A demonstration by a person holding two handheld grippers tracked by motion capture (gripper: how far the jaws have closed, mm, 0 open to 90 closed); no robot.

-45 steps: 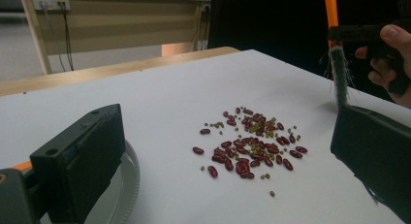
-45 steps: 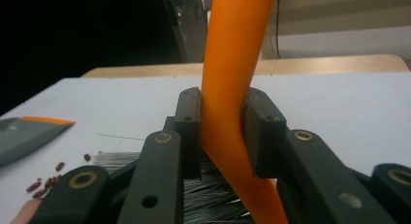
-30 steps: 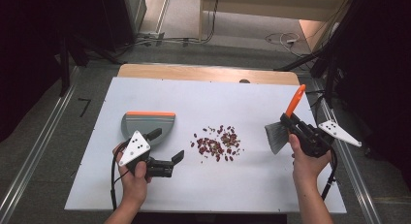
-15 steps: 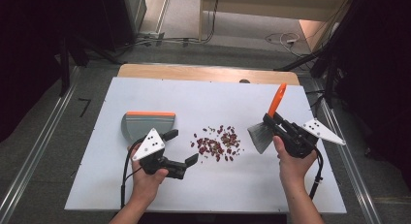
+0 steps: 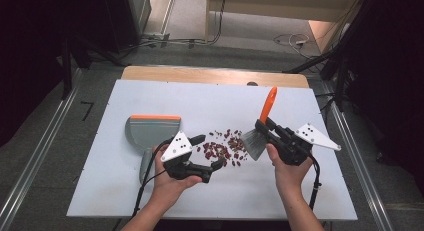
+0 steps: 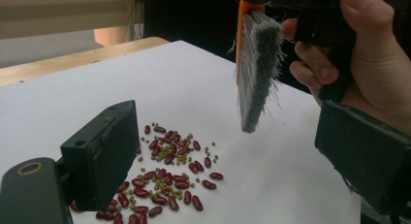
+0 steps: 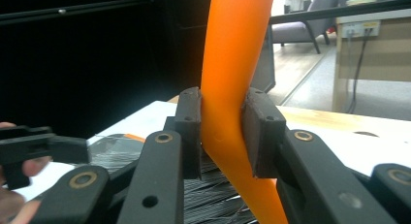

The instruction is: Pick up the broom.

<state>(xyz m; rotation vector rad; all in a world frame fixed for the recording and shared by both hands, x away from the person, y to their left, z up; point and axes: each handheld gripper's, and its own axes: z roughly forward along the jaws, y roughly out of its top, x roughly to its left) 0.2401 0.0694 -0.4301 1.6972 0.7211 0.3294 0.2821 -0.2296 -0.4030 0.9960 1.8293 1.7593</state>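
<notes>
Moved in since half a second ago: right gripper point(image 5: 265, 132), jaws clamped on orange-handled grey-bristled brush point(image 5: 256, 141), just right of scattered red beans and small green peas point(image 5: 222, 148). Left gripper point(image 5: 209, 153), jaws apart, empty, just left of them. Peas plain in left gripper view; clamped handle in right gripper view.

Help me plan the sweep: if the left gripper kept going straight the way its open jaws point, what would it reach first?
Most likely the pile of beans, lying just ahead between the left gripper's jaws. Beyond it hangs the brush held by the right gripper, though depth there is hard to judge.
</notes>
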